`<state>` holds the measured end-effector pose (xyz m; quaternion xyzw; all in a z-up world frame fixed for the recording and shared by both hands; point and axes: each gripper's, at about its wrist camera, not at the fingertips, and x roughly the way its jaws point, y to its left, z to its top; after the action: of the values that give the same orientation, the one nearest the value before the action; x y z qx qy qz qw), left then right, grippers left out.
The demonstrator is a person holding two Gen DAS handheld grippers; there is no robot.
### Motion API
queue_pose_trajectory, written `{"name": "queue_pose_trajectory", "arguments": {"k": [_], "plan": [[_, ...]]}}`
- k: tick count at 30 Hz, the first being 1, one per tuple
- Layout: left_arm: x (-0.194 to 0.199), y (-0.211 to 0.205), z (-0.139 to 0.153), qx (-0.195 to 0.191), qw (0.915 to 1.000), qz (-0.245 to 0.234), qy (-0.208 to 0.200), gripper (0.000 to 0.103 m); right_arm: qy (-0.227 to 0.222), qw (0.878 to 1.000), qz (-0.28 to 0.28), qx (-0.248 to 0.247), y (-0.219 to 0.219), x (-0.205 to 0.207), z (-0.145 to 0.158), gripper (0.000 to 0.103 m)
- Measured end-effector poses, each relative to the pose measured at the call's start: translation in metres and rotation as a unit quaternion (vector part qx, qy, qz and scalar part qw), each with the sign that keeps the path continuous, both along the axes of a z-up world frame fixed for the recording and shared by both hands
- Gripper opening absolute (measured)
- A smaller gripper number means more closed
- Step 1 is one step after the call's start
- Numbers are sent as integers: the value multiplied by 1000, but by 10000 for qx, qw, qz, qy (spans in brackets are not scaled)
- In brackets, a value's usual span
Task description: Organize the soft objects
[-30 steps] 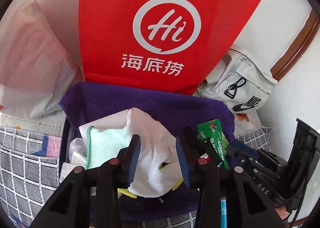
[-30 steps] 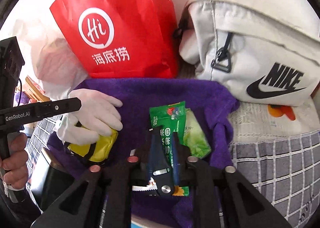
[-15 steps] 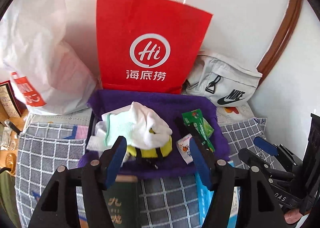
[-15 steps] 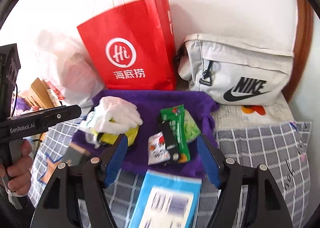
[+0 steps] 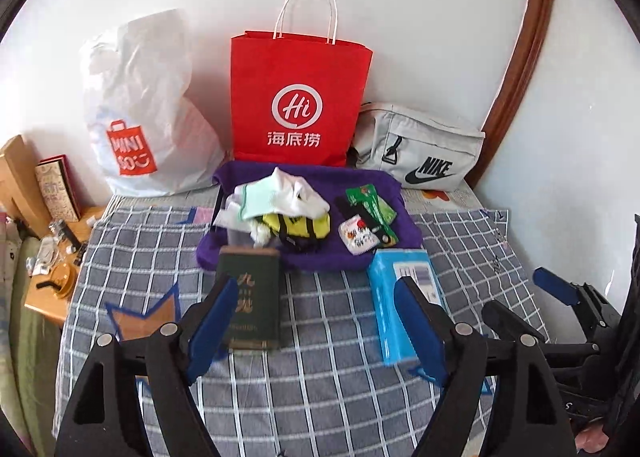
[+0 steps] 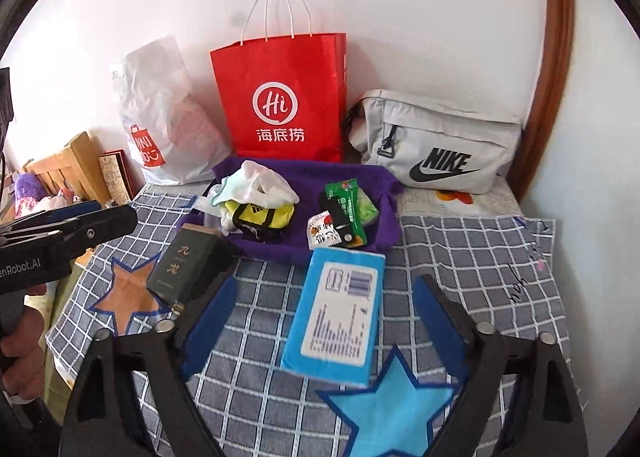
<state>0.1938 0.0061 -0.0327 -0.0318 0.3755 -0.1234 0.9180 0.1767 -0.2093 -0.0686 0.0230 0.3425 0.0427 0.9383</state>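
A purple towel [image 5: 360, 185] lies on the checked bedcover [image 5: 160, 257] and carries a heap of white gloves and socks [image 5: 280, 197], a yellow pouch [image 5: 308, 225] and green and white snack packets [image 5: 372, 209]. My left gripper [image 5: 316, 285] hovers well back from the towel with its jaws opening and nothing between the pads. My right gripper [image 6: 326, 283] hangs above a blue tissue pack [image 6: 340, 313], its jaws also opening and gripping nothing. In the right wrist view the towel [image 6: 380, 185], the gloves [image 6: 260, 181] and the left gripper [image 6: 80, 225] show.
A red paper bag [image 5: 300, 105], a white plastic bag [image 5: 140, 109] and a grey Nike bag [image 5: 420, 145] stand against the wall behind the towel. A dark green box [image 5: 250, 297] lies in front of it. A wooden bedside stand [image 5: 48, 289] is at the left.
Both grippers drew back and up from the purple towel and spread their jaws. The left one let go of the white glove, the right one left the snack packets.
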Motion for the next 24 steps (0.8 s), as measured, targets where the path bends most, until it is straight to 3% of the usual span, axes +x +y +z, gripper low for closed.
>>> {"name": "queue_pose_trajectory", "arguments": {"k": [12, 24], "plan": [[-119, 10, -8, 289, 9978, 462, -371, 84, -185, 9998, -29, 48, 13, -109, -4, 98], [-190, 12, -6, 363, 9954, 609, -641, 86, -348, 9990, -201, 182, 4, -183, -7, 98]]}}
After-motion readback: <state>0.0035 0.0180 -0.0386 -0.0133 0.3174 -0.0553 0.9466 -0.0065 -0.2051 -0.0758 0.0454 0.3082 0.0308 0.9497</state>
